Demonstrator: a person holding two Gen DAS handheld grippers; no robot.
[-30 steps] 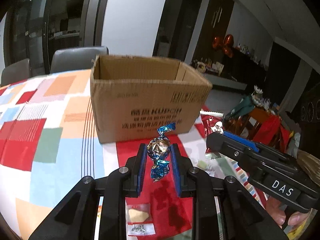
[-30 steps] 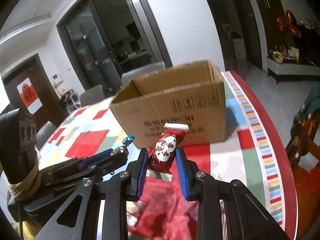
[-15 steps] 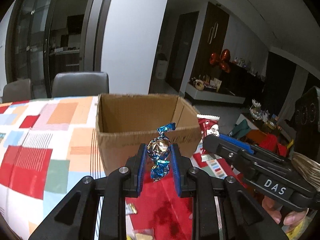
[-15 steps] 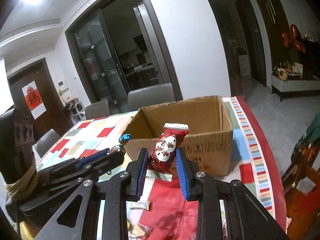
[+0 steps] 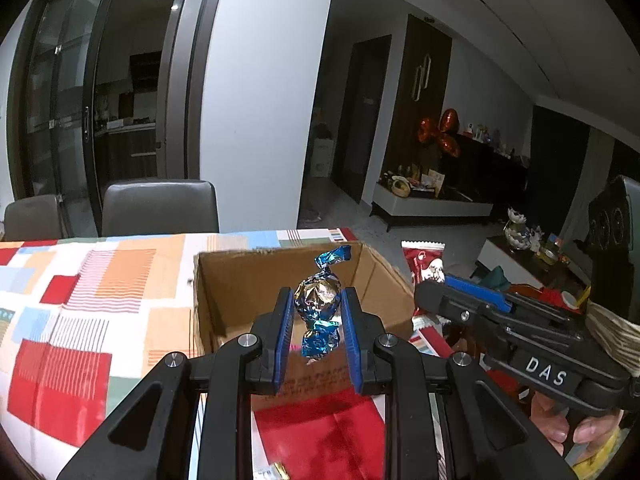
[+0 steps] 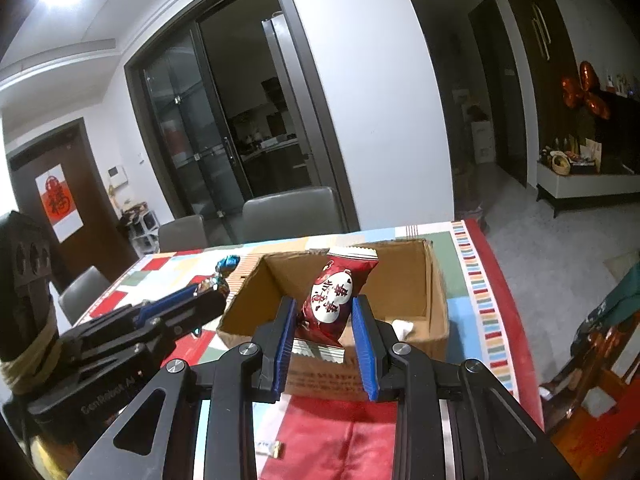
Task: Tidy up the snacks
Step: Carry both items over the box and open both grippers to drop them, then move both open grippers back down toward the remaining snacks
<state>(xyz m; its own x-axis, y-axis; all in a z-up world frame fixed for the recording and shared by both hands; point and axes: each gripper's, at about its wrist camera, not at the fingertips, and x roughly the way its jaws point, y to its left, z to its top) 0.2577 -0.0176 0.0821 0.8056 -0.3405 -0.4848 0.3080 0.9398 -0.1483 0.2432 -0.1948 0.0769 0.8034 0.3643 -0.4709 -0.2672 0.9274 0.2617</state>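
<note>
My left gripper (image 5: 316,316) is shut on a blue foil-wrapped candy (image 5: 318,300) and holds it over the near rim of an open cardboard box (image 5: 240,292). My right gripper (image 6: 325,318) is shut on a red snack packet (image 6: 334,298) with white markings, also above the box's near wall (image 6: 332,378). In the left wrist view the right gripper (image 5: 430,284) with its red packet (image 5: 426,266) is just right of the box. In the right wrist view the left gripper (image 6: 214,286) with its candy (image 6: 226,266) is at the box's left. A white item (image 6: 402,328) lies inside the box.
The box stands on a table with a colourful patchwork cloth (image 5: 80,292). Small wrapped snacks lie on the cloth near me (image 6: 270,448) (image 5: 274,472). Grey chairs (image 5: 160,208) stand behind the table. The table's right edge (image 6: 508,304) drops to the floor.
Both grippers have risen and moved forward with their snacks, from in front of the box's side to above its near rim. The box's inside now shows.
</note>
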